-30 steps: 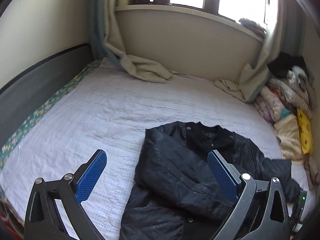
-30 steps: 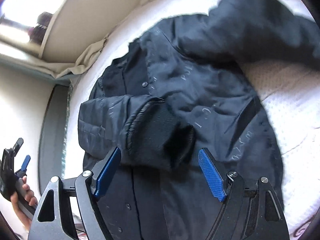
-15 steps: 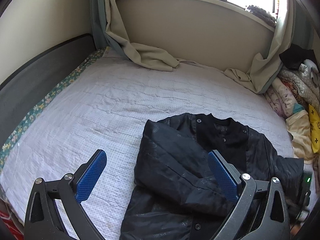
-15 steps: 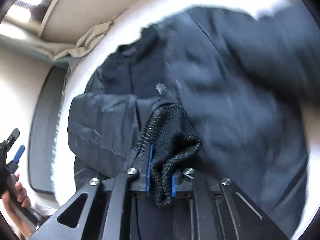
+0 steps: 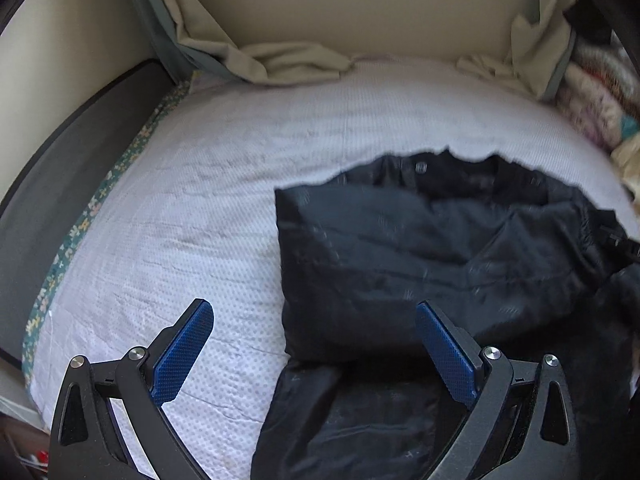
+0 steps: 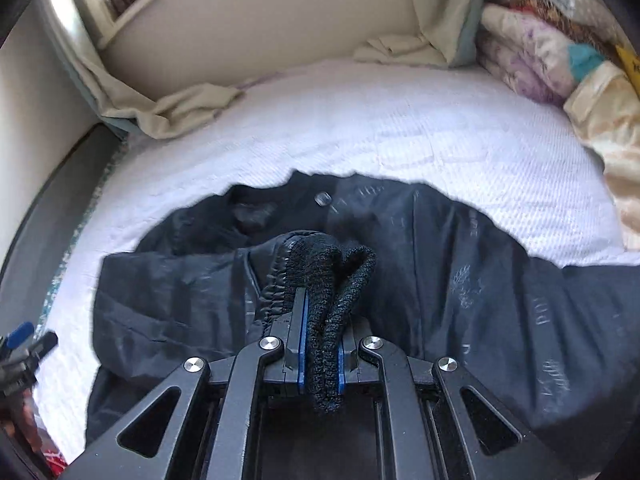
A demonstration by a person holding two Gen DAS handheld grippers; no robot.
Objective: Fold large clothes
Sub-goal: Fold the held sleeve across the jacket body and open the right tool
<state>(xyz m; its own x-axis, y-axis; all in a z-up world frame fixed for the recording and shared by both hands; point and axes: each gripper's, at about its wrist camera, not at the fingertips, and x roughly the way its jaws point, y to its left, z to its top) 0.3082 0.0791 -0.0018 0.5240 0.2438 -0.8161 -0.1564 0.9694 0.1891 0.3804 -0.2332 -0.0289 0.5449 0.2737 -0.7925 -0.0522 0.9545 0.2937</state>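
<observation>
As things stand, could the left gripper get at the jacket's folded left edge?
Probably yes: the left gripper is open, with the black jacket edge lying between its fingers and nothing covering it.

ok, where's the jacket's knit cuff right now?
In the right wrist view the knit cuff sits at lower centre, pinched in the shut right gripper, above the black jacket spread on the white bed.

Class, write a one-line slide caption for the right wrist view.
Right gripper shut on the knitted cuff of a black jacket spread on a white bed.
</observation>
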